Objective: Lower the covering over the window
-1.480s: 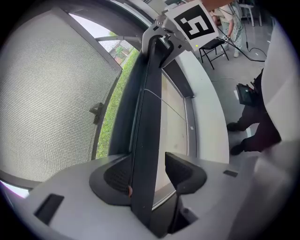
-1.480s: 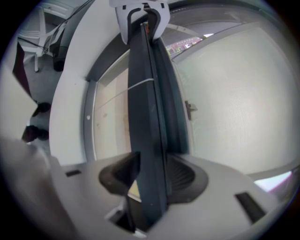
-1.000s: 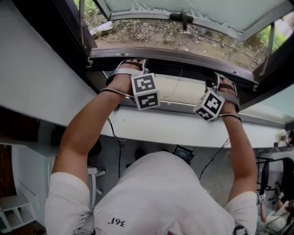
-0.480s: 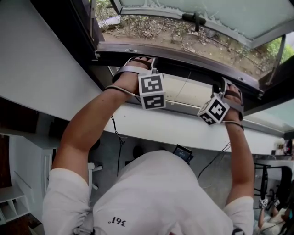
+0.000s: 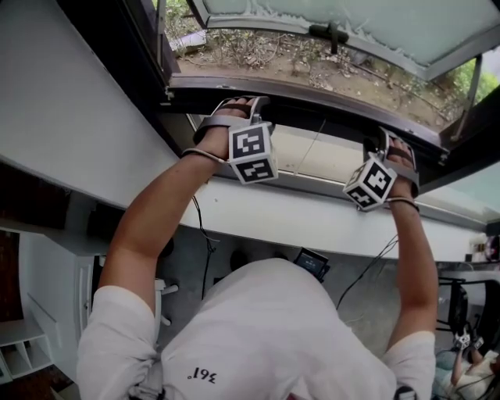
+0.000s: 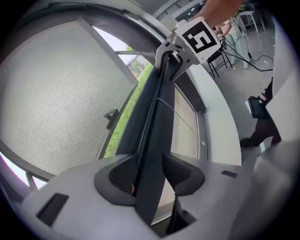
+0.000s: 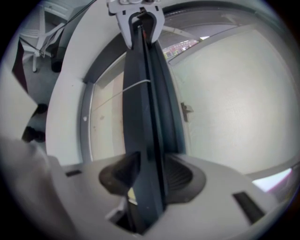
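Note:
A long dark bar [image 5: 312,98], the lower rail of the window covering, runs across the window frame. My left gripper [image 6: 149,161] holds it near its left end. Those jaws have just been closing, and both pads now rest against the bar's sides. In the head view the left gripper [image 5: 234,109] reaches under the bar, its fingertips hidden. My right gripper [image 7: 149,171] is shut on the same bar [image 7: 143,93] further right. It also shows in the head view as the right gripper [image 5: 391,148]. Each gripper view shows the other gripper at the bar's far end.
An open window sash [image 5: 351,23] with pale glass tilts outward over bare ground. A white sill [image 5: 273,211] runs below the hands, with a thin cord [image 5: 312,141] hanging in front of it. Far below lie a phone [image 5: 311,262] and a white chair [image 5: 160,301].
My left gripper has rolled a little, so its marker cube tilts differently. Both hands stay on the bar in nearly the same place.

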Demonstrator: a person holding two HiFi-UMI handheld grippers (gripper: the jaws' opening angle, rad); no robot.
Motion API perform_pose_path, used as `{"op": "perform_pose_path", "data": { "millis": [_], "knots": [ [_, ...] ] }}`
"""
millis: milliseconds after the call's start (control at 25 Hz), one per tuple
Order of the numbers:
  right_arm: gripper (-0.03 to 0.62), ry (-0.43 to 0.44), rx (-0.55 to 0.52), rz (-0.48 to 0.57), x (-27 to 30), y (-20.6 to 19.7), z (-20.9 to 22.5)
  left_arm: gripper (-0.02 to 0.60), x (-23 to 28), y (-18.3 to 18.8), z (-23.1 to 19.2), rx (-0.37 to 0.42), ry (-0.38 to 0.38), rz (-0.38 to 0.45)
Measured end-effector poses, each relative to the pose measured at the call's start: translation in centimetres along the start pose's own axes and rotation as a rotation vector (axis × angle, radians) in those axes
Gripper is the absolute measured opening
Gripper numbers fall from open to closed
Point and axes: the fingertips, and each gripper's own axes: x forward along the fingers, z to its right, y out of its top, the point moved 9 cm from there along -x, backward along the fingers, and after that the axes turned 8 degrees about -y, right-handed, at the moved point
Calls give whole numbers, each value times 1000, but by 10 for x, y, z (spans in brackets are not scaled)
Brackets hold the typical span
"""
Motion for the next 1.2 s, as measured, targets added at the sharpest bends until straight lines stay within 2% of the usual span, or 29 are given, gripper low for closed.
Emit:
{"op": "perform_pose_path", "data": {
  "millis": [120,360,560,840,1000,1200],
  "knots": [
    [172,21,36,-6,0,1,4,186,-1,-1,-4,-39,-8,33],
    [172,16,15,1,0,1,-3,186,-1,-6,2,-67,-9,52],
    [172,42,82,7,-2,-1,4,186,-2,-6,2,-122,-14,91],
    [172,59,108,17,-2,-1,3,186,-4,-6,0,-177,-9,115],
    [172,63,179,27,-10,0,11,186,-8,-5,-1,-207,-24,110],
    [160,36,249,60,-20,1,22,186,-25,1,-9,-297,-16,189]
  ]
}}
